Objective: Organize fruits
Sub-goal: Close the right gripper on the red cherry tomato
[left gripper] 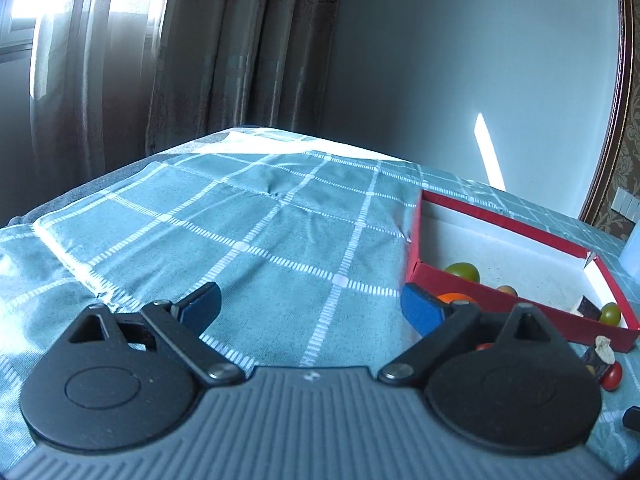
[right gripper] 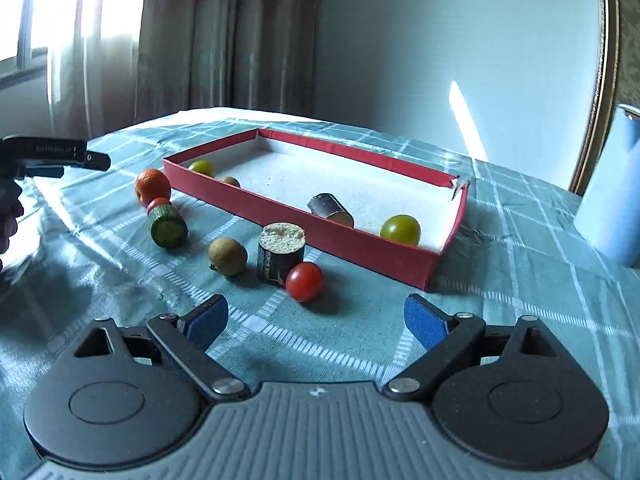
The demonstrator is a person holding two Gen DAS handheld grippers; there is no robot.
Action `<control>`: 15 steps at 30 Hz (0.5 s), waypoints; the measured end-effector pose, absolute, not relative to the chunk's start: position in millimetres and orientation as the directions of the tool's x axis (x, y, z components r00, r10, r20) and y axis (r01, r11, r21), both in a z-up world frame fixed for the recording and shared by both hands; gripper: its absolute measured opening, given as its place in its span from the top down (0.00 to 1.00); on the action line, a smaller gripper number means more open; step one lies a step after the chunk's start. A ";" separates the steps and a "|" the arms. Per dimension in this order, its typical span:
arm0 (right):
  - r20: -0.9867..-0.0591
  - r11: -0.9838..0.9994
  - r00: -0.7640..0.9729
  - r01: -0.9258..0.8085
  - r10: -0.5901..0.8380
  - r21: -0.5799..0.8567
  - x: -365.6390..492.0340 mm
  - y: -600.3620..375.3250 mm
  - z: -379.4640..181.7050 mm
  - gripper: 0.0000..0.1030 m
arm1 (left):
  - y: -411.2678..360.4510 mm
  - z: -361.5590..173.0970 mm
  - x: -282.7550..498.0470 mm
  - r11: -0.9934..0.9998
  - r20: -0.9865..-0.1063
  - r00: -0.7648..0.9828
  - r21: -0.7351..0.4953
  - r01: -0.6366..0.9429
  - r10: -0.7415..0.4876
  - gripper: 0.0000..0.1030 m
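- Tongs: my right tongs (right gripper: 316, 320) hang spread and empty over the bench; my left tongs (left gripper: 310, 306) likewise.
- Red cherry tomato (right gripper: 305, 281) sits nearest, touching the cut dark-skinned chunk (right gripper: 281, 254), outside the red tray (right gripper: 320, 236).
- Risk, I judge: pinching hard could burst it, or a nudge roll it off across the checked cloth (right gripper: 520, 280).

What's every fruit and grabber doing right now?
Left gripper: open, empty.
Right gripper: open, empty.
Red box: holds some fruit.
Green tomato: in box.
Red tomato: on cloth.
Orange: on cloth.
Brown fruit: on cloth.
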State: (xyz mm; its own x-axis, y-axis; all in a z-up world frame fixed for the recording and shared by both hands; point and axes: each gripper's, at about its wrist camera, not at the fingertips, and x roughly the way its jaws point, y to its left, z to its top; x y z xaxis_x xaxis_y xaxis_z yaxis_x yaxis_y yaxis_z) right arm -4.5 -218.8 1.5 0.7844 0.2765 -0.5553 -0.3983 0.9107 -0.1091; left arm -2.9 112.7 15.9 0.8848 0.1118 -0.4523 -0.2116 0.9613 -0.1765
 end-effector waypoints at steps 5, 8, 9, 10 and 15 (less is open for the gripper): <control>-0.610 0.870 0.726 -0.479 0.317 -0.117 21.9 -213.9 -0.1 0.33 | 116.3 14.3 -5.7 0.957 -0.445 0.892 -0.219 -0.191 0.076 0.06; -0.625 0.862 0.707 -0.495 0.329 -0.106 33.5 -214.7 -6.2 0.47 | 119.3 13.3 -6.4 0.953 -0.441 0.895 -0.241 -0.185 0.063 0.06; -0.625 0.861 0.706 -0.498 0.332 -0.105 34.9 -215.1 -7.0 0.47 | 119.9 13.4 -6.5 0.952 -0.439 0.897 -0.247 -0.181 0.056 0.06; -0.625 0.860 0.705 -0.500 0.335 -0.104 35.4 -215.3 -7.0 0.47 | 120.1 13.4 -6.2 0.952 -0.439 0.897 -0.251 -0.176 0.049 0.06; -0.622 0.848 0.696 -0.522 0.359 -0.094 34.7 -213.7 -7.9 0.76 | 118.7 13.3 -5.0 0.955 -0.444 0.895 -0.246 -0.167 0.042 0.06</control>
State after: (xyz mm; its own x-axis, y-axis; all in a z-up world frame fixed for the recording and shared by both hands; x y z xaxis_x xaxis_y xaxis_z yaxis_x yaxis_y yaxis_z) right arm 34.7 -213.7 -7.9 0.6957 0.3590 -0.6222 -0.5218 0.8478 -0.0944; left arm -5.0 118.7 13.3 0.8952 0.0421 -0.4436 -0.1669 0.9547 -0.2462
